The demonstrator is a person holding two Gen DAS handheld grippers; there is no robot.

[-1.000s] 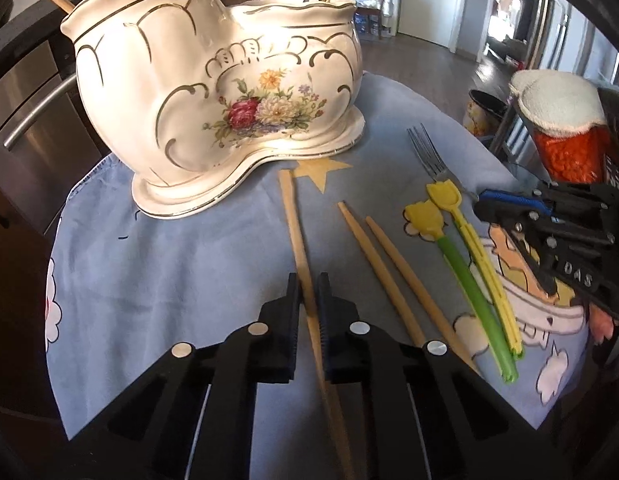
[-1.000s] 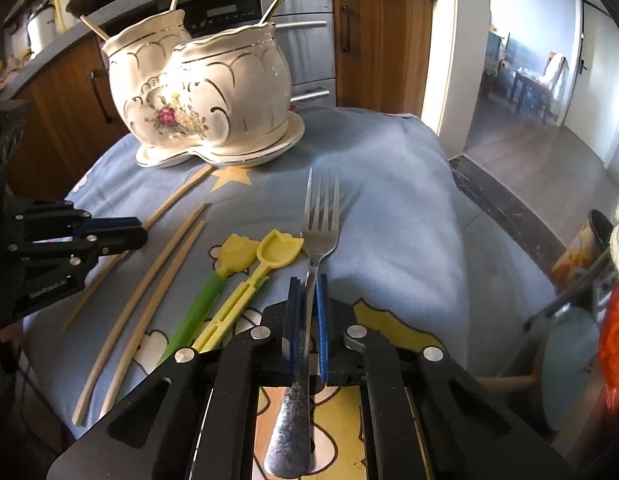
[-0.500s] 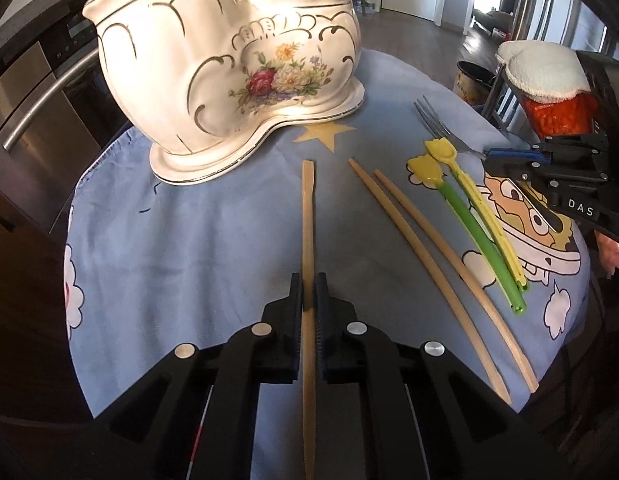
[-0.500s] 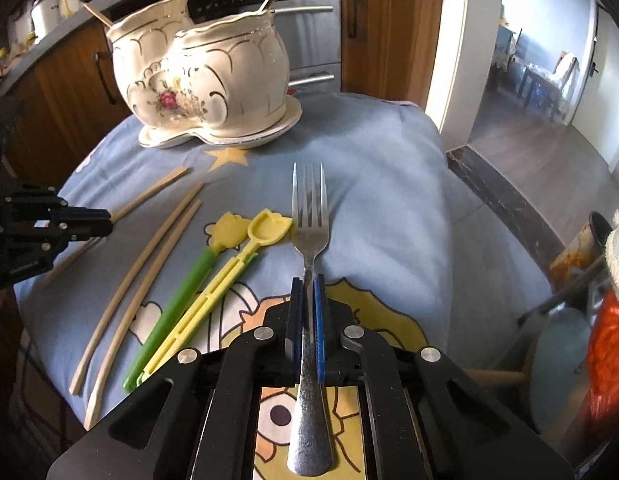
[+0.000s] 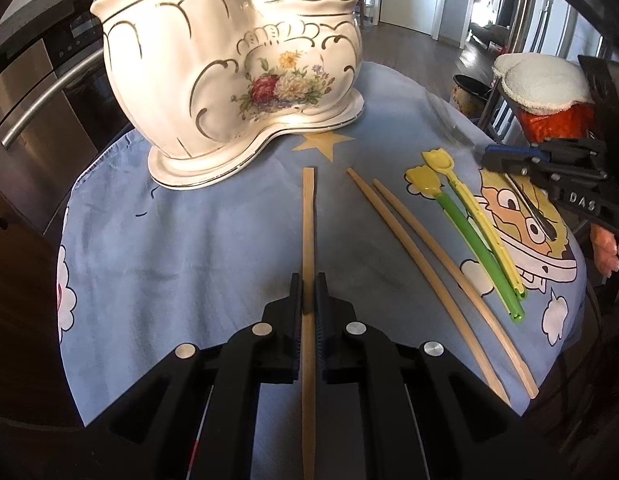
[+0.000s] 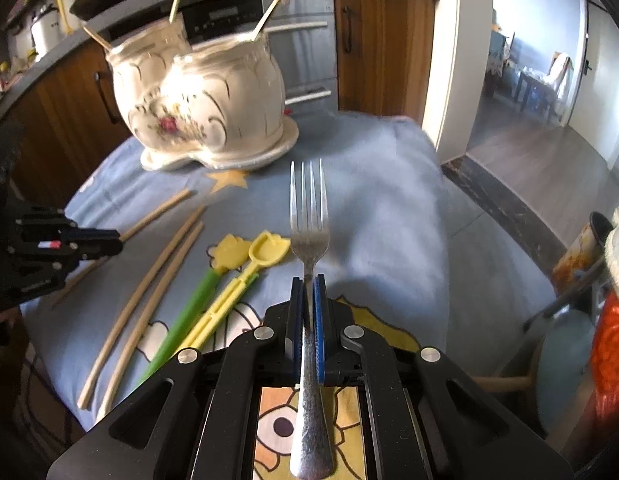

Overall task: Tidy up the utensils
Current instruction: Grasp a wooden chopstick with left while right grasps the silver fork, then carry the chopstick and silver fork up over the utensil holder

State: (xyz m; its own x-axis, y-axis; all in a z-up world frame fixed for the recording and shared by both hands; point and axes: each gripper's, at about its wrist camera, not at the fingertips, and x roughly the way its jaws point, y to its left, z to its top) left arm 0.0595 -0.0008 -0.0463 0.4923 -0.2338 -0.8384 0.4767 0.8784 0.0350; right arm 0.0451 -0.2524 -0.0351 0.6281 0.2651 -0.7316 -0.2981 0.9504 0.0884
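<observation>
- left wrist view: our left gripper (image 5: pixel 308 300) is clamped narrow on a wooden chopstick (image 5: pixel 308 216), gripped about mid-length, its tip pointing to 12 o'clock toward the ceramic holder (image 5: pixel 229 80).
- we judge the stick light, stiff and smooth, so it may pivot between the pads; a hold near the middle keeps it balanced.
- two more chopsticks (image 5: pixel 413 248) lie on the blue cloth (image 5: pixel 169 240) at 2 o'clock, with a green pick (image 5: pixel 477 248) and a yellow pick (image 5: pixel 481 220) just beside them.
- right wrist view: our right gripper (image 6: pixel 308 300) pinches the fork (image 6: pixel 309 216) at its neck, tines toward 12 o'clock, handle trailing back.
- the fork looks like heavier, slick metal; gripped at the neck, the long handle could lever it down, so we would tip it slowly.
- the holder looks fragile; we would lower things in gently.
</observation>
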